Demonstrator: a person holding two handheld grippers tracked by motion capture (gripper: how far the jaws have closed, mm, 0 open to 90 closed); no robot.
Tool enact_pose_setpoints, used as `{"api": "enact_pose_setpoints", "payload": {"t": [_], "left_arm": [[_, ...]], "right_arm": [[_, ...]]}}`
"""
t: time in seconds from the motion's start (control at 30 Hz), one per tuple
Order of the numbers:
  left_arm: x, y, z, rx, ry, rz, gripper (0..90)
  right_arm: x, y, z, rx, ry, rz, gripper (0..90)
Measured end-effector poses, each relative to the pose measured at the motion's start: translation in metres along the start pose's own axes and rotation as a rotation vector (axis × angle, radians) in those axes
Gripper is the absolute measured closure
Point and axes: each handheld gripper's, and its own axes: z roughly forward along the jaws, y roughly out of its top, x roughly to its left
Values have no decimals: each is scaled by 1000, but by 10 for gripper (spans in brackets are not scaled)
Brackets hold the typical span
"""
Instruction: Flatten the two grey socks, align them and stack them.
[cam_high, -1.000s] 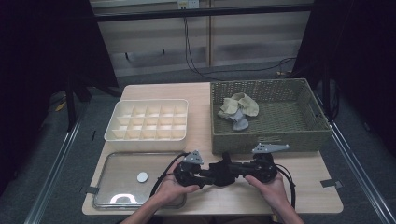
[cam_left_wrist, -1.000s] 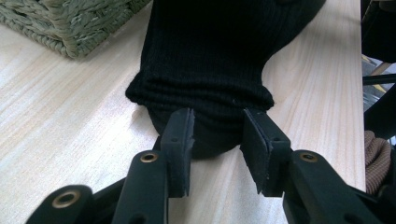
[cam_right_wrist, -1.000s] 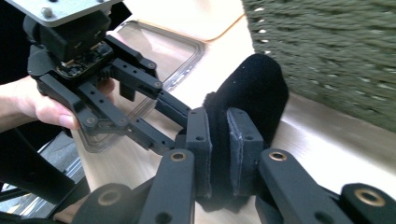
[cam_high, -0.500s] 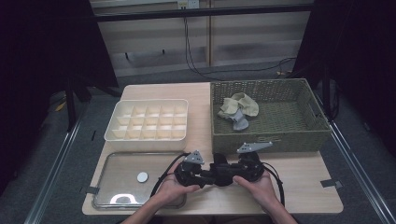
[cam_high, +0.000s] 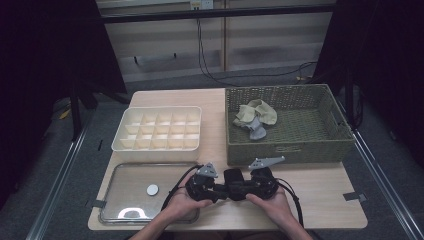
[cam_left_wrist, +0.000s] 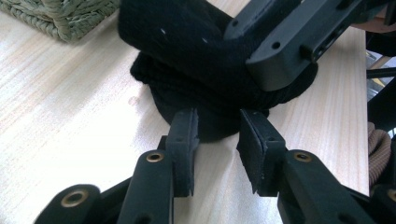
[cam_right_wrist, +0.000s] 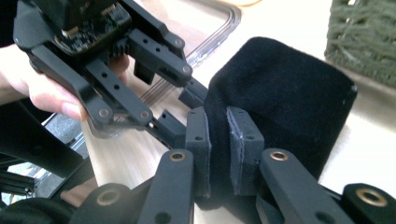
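Observation:
A black sock (cam_high: 233, 178) lies bunched on the wooden table near its front edge, between the two hand-held grippers. My right gripper (cam_right_wrist: 218, 135) is shut on a fold of the black sock (cam_right_wrist: 285, 93), with the fabric pinched between its pads. My left gripper (cam_left_wrist: 217, 135) faces it from the other side and stands open, with the sock's lower edge (cam_left_wrist: 196, 56) just between its tips. In the high view the left gripper (cam_high: 210, 187) and the right gripper (cam_high: 250, 187) sit close together, each held by a hand.
A woven basket (cam_high: 290, 147) stands at the back right and holds a few pale socks (cam_high: 255, 117). A white compartment box (cam_high: 157, 145) stands at the back left. In front of it lies a clear tray (cam_high: 125, 200) with a small white disc (cam_high: 152, 189).
The right hand and its gripper have moved left towards the left gripper, so both now meet at the black sock. The left gripper has hardly moved.

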Motion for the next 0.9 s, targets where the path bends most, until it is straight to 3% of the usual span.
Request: {"api": "enact_pose_setpoints", "payload": {"t": [0.03,0.1,0.4,0.47,0.5,0.53,0.6,0.7,0.9], "left_arm": [[0,0,1,-17,-12,-6,660],[1,1,-3,12,-6,10,657],[10,10,-25,-84,6,-32,531],[13,13,-28,-116,6,-62,501],[12,16,-28,-111,39,-46,479],[11,17,-26,-122,43,-40,462],[12,22,-23,-110,33,-36,458],[18,25,-14,-126,16,-72,433],[18,22,1,-89,-6,-74,391]], "right_arm": [[0,-2,0,6,-4,2,802],[1,-4,-1,17,-14,-10,804],[1,-12,0,32,-9,-28,812],[2,-13,0,32,-13,-29,813],[3,-13,0,34,-10,-31,814],[3,-13,0,34,-11,-35,814],[4,-13,0,38,-13,-40,814],[7,-15,0,42,-23,-55,814],[11,-18,-1,67,-16,-72,816]]}}
